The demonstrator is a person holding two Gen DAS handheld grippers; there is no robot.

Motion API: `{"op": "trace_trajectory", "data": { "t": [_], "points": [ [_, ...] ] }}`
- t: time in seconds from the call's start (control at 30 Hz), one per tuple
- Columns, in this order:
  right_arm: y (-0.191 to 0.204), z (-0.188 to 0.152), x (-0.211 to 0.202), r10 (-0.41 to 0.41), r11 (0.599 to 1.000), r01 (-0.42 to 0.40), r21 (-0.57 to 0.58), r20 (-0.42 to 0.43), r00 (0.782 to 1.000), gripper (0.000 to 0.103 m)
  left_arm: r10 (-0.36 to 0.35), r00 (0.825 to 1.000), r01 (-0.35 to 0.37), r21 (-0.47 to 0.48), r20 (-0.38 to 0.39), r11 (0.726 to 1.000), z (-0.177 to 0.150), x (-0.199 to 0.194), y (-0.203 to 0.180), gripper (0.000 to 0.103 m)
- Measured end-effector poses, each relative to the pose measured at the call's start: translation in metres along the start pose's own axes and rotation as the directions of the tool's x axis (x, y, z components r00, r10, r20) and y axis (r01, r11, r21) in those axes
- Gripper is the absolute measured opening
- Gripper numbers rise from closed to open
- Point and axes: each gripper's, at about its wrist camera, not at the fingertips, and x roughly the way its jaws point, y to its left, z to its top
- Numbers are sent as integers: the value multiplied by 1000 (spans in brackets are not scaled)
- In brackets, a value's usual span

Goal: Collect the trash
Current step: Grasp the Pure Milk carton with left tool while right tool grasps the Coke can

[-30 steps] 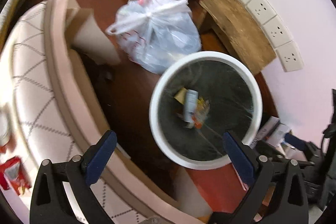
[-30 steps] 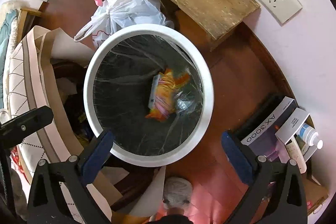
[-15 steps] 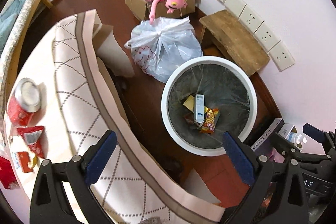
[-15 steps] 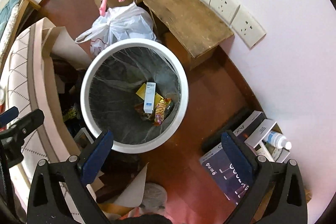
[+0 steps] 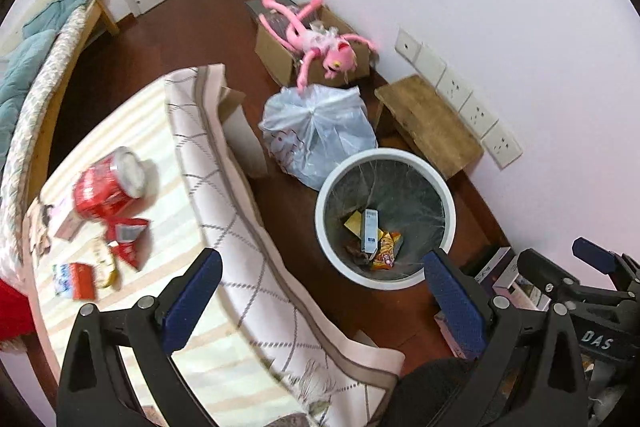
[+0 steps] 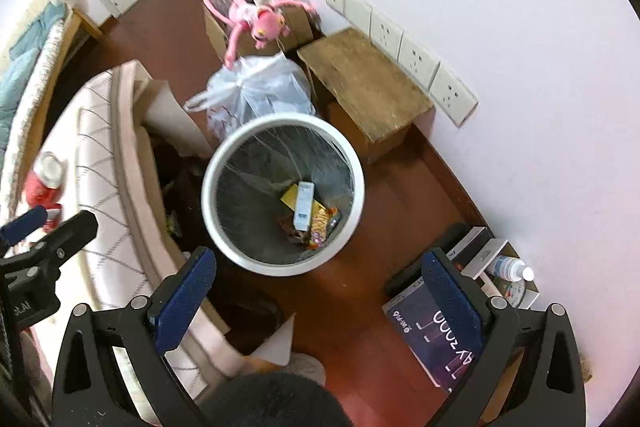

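Note:
A white round trash bin [image 5: 328,187] [image 6: 356,171] with a clear liner stands on the floor beside the table; a white box, a yellow card and snack wrappers [image 5: 370,235] [image 6: 306,207] lie inside. On the tablecloth [image 5: 180,187] lie a red can [image 5: 108,183] [image 6: 42,179], red wrappers [image 5: 126,231] and a small packet [image 5: 74,277]. My left gripper [image 5: 324,301] is open and empty, high above the table edge and the bin. My right gripper [image 6: 320,295] is open and empty above the bin's near side.
A tied plastic bag [image 5: 320,135] [image 6: 256,91], a cardboard box with a pink plush toy [image 5: 320,47] [image 6: 256,15], and a wooden stool [image 5: 428,123] [image 6: 364,83] stand by the wall. Boxes and a bottle [image 6: 512,271] lie at the right. A bed [image 5: 36,67] is at the left.
Both grippers have risen and pulled back from the bin, so it looks smaller. The table top with the can and wrappers has come into the left wrist view.

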Motion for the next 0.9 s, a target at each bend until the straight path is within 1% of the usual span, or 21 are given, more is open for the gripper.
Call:
{"op": "trace_trajectory", "data": {
  "t": [0.1, 0.23, 0.3, 0.37, 0.43, 0.47, 0.57, 0.63, 0.67, 0.7, 0.73, 0.77, 0.8, 0.83, 0.9],
  "points": [
    [5, -3, -25, 48, 999, -48, 18, 38, 998, 103, 9, 999, -8, -21, 48, 1000, -5, -25, 9, 103],
    [23, -9, -64, 92, 996, -93, 2, 102, 991, 103, 18, 994, -11, -64, 105, 998, -12, -54, 35, 103],
    [38, -12, -81, 123, 992, -121, -18, 121, 985, 103, 47, 991, -35, -104, 123, 994, -18, -66, 58, 103],
    [61, -14, -94, 156, 987, -149, -63, 122, 980, 103, 75, 989, -56, -145, 126, 988, -26, -72, 79, 103],
    [92, -15, -101, 179, 979, -166, -120, 109, 978, 103, 128, 985, -102, -206, 114, 973, -36, -73, 115, 103],
    [107, -15, -101, 187, 973, -171, -153, 97, 978, 103, 155, 983, -128, -238, 96, 963, -42, -71, 134, 103],
    [166, -13, -89, 204, 947, -185, -263, 47, 978, 103, 201, 979, -180, -330, 29, 927, -61, -58, 187, 103],
    [202, -12, -73, 218, 929, -204, -308, 10, 976, 103, 228, 973, -223, -410, -38, 884, -79, -43, 234, 103],
    [221, -11, -63, 227, 921, -219, -323, -12, 974, 103, 236, 970, -238, -436, -60, 868, -86, -39, 249, 103],
    [240, -10, -53, 230, 914, -228, -335, -34, 972, 103, 242, 966, -258, -474, -95, 842, -94, -30, 271, 103],
    [261, -8, -39, 235, 907, -242, -345, -63, 970, 103, 235, 963, -268, -514, -131, 815, -103, -20, 291, 103],
    [279, -7, -28, 240, 899, -253, -357, -80, 967, 103, 223, 963, -268, -542, -149, 796, -109, -15, 303, 103],
    [299, -5, -17, 239, 889, -257, -378, -94, 966, 103, 187, 968, -250, -593, -167, 765, -116, -4, 324, 103],
    [323, -2, -5, 220, 877, -245, -414, -107, 970, 103, 154, 972, -231, -632, -176, 740, -120, 3, 338, 103],
    [370, 6, 14, 168, 832, -205, -515, -117, 979, 103, 81, 981, -184, -700, -179, 690, -125, 18, 361, 103]
  ]
}}
